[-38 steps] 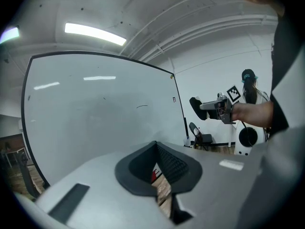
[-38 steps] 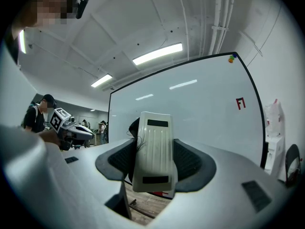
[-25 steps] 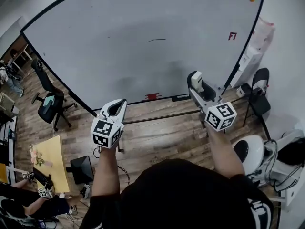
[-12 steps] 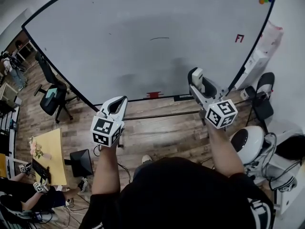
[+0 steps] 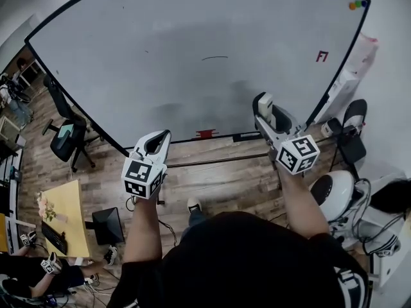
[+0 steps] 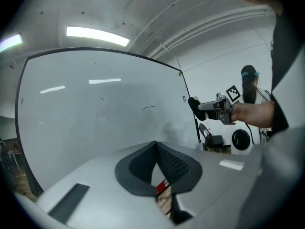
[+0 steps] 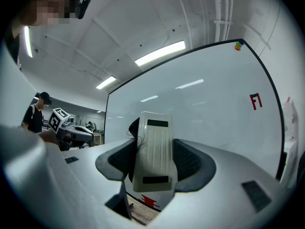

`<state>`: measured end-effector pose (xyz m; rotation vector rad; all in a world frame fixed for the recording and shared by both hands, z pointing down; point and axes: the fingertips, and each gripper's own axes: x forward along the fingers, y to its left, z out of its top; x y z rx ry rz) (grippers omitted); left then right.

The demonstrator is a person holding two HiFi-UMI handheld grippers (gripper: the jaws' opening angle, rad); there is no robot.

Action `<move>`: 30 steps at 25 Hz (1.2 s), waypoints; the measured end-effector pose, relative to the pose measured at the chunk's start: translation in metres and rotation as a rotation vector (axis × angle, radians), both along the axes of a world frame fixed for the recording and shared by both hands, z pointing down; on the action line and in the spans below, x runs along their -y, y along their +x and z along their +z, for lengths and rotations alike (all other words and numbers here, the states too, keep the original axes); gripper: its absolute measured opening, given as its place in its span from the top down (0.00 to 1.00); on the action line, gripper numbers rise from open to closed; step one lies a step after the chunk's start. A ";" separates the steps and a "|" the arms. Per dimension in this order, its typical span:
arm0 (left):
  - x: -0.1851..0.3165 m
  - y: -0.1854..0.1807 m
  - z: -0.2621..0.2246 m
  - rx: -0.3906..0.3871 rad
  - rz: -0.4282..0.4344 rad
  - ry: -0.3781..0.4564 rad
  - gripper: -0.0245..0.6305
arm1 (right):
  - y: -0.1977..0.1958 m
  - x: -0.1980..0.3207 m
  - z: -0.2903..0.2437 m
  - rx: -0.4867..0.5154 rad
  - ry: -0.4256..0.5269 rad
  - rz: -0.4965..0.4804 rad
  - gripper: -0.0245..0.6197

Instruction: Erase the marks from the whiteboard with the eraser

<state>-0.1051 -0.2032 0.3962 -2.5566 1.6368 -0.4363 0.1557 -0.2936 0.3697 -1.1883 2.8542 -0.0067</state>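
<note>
the right gripper (image 7: 155,168) is clamped on a white ribbed eraser (image 7: 153,147), which stands upright between its jaws, in front of the lower right part of the whiteboard (image 5: 160,56); whether it touches the board cannot be told. the left gripper (image 6: 157,163) has its jaws pressed together with nothing between them, level with the board's bottom edge. on the board: a thin dark stroke (image 5: 214,58) near the middle, red writing (image 5: 322,56) at the right that reads like "f1", and coloured magnets (image 5: 357,4) in the top right corner.
</note>
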 end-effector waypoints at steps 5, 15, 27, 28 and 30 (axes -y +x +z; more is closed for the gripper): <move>0.017 -0.011 -0.001 -0.010 0.012 0.004 0.95 | -0.010 0.013 -0.002 -0.011 0.006 0.015 0.59; 0.050 -0.036 0.000 -0.006 0.039 0.008 0.95 | -0.027 0.038 0.001 -0.017 -0.002 0.052 0.59; 0.079 -0.047 -0.001 0.000 0.067 0.015 0.95 | -0.033 0.059 0.002 -0.025 -0.005 0.086 0.59; 0.080 -0.047 -0.001 0.001 0.069 0.015 0.95 | -0.033 0.060 0.001 -0.024 -0.004 0.087 0.59; 0.084 -0.048 -0.002 0.004 0.073 0.018 0.95 | -0.034 0.063 0.001 -0.024 -0.003 0.091 0.59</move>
